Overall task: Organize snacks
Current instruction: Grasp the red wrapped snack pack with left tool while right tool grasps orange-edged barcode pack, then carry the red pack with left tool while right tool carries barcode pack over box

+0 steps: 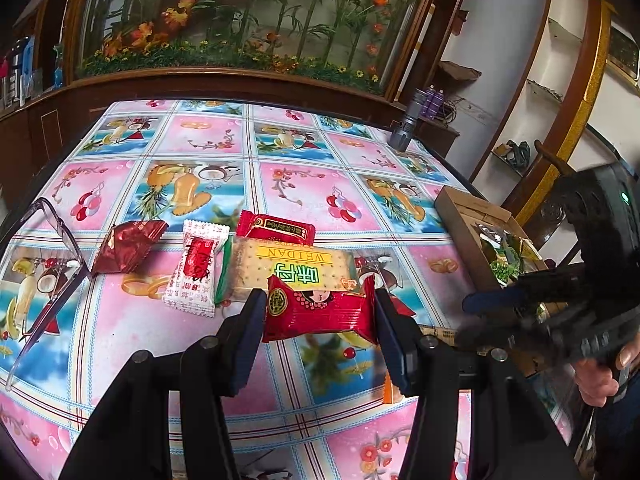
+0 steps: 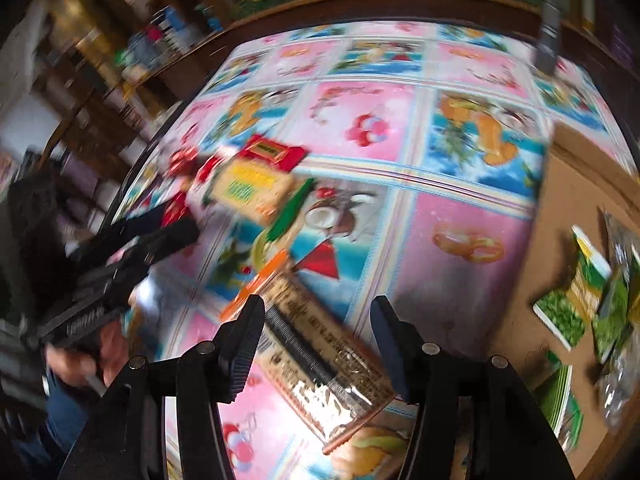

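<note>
Snacks clustered on counter; left hand-held gripper clamps red packet; right hand-held gripper released over cracker pack; cardboard box alongside.

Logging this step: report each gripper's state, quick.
Left gripper: shut on the red foil snack packet.
Right gripper: open, holding nothing, above the orange-ended cracker pack.

Our right-wrist view is smeared, so the wrapper between our right fingers stays unreadable. Beyond them, the box runs off-frame.
</note>
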`<state>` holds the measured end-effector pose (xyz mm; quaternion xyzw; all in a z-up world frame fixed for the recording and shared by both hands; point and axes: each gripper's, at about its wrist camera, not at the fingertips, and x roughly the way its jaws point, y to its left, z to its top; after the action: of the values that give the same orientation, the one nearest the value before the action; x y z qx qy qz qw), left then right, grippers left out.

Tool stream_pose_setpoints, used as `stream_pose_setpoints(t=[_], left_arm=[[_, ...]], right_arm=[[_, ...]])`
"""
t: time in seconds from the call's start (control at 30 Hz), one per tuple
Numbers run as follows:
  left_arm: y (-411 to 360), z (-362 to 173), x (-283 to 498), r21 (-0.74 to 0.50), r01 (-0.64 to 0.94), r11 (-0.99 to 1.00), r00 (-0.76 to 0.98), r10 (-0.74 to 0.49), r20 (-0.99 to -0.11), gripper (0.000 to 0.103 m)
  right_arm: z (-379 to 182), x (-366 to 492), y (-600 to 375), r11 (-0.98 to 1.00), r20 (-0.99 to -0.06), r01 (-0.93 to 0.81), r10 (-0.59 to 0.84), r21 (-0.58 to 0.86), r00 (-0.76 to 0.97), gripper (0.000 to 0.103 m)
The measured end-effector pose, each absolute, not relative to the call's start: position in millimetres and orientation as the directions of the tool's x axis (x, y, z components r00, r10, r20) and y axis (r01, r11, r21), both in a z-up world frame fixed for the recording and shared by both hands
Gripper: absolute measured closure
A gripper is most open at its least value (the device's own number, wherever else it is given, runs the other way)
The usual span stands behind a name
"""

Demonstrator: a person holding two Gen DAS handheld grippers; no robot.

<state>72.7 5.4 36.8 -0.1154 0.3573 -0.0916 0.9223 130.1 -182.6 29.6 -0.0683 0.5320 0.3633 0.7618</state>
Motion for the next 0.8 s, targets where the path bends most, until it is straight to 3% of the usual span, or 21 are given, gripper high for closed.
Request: stream_pose_setpoints(t=[0.17,0.23,0.3,0.47,0.5,0.57,0.8], left_arm=[[3.1,37.3,70.8,-0.271,0.096,0.958,0.729,-0.253,-0.636,0.051],[3.6,37.5,71.4,-0.272,0.095,0.958,0.728,-0.253,-0.637,0.051],[3.6,37.3,71.3,-0.273,0.094,0.957,0.727,-0.253,-0.638,0.051],[3.3,37.0,71.6,-0.269,0.096,0.958,0.727,-0.252,-0.638,0.051],[3.3,37.3,71.6,-0.270,0.096,0.958,0.728,-0.253,-0.638,0.051],[3.2,37.2,71.6,-0.270,0.095,0.958,0.729,-0.252,-0.637,0.051],[4.1,35.9,73.0,-0.271,0.089,0.958,0.731,-0.248,-0.635,0.051]], right_arm=[[21.9,109.7,-160.0,0.653,-0.898,-0.753,0.373,0.077,0.232,0.037],[16.2,106.8,-156.1,0.613,-0.905,-0.786,0.373,0.077,0.203,0.037],[11.1,102.3,-152.6,0.582,-0.913,-0.811,0.357,0.053,0.197,0.030],[-0.6,93.3,-145.9,0.558,-0.923,-0.829,0.325,0.010,0.207,0.030],[0.5,92.5,-145.5,0.568,-0.918,-0.823,0.326,-0.001,0.226,0.037],[3.5,99.2,-146.8,0.609,-0.910,-0.793,0.343,0.027,0.231,0.045],[22.8,129.2,-162.4,0.798,-0.808,-0.562,0.471,0.218,0.354,0.045]])
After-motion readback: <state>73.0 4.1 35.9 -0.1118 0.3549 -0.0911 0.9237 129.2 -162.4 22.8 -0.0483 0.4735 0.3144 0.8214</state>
